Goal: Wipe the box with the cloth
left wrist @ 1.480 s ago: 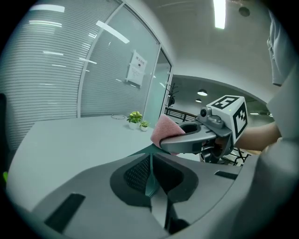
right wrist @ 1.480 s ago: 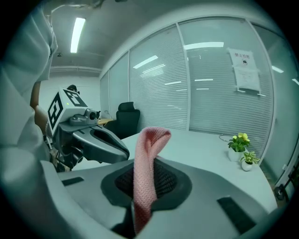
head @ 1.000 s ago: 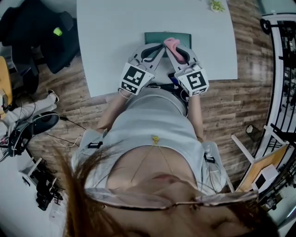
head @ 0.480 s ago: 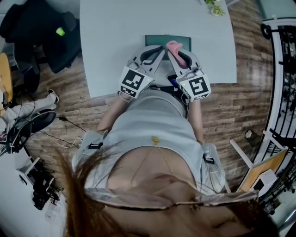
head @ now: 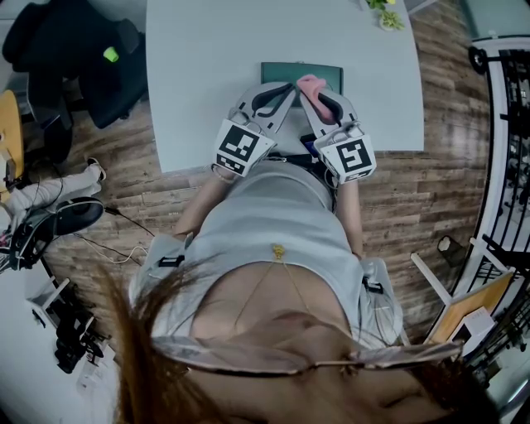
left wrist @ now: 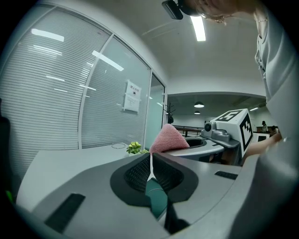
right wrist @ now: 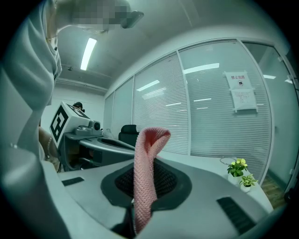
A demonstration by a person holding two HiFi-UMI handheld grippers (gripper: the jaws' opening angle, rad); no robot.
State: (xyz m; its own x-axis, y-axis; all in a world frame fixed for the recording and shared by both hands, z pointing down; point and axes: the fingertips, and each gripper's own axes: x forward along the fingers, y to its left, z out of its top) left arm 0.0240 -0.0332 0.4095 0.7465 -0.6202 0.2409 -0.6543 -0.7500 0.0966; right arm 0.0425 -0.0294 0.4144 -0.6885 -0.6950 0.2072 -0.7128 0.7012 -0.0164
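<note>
Teal box (head: 328, 73) on white table (head: 207, 66), left tongs (left wrist: 150, 161) closed at its edge, right tongs (right wrist: 145, 184) gripping pink cloth (right wrist: 148, 149)

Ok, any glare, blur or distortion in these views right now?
Head view: evenly lit, table sharp, hair near the lens blurred. Left gripper view: ceiling light glares, strong fisheye. Right gripper view: cloth crisp, corners vignetted black.

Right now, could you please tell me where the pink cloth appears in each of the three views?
Head view: the pink cloth is upper centre, over the near edge of the green box.
Left gripper view: cloth at centre, just beyond the jaws.
Right gripper view: cloth at centre, clamped upright between the jaws.
Shared landmark: the small potted plant.
</note>
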